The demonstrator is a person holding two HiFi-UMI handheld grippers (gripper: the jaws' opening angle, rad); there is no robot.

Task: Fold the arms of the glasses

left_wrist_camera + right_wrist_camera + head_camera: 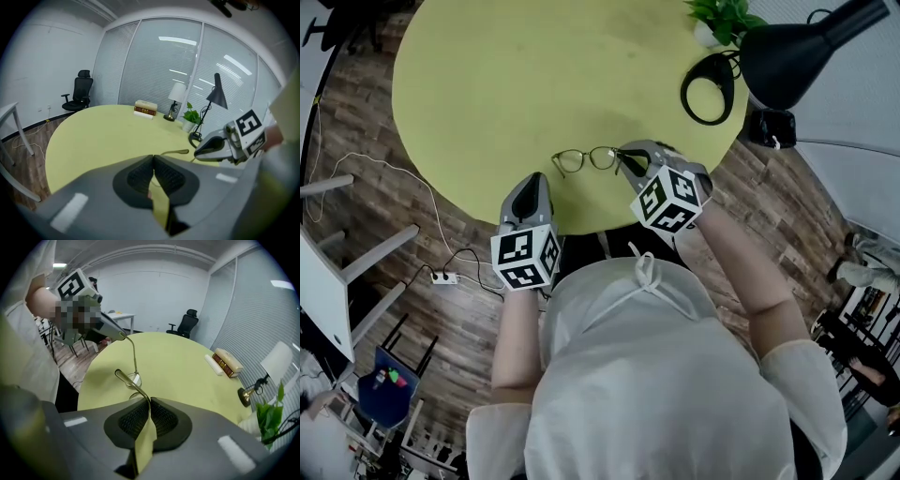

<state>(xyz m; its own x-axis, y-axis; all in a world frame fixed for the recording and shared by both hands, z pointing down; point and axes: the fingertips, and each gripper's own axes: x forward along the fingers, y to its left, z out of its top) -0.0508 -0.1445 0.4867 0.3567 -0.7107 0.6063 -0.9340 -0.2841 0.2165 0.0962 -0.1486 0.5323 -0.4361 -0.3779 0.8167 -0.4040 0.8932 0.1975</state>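
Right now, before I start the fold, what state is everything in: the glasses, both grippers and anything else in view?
glasses: both arms unfolded.
left gripper: jaws shut on the end of one glasses arm.
right gripper: jaws shut on the other arm.
books: closed, stacked.
office chair: empty.

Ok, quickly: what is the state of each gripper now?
Left gripper: closed, apparently on one arm of the glasses.
Right gripper: closed on the other arm.
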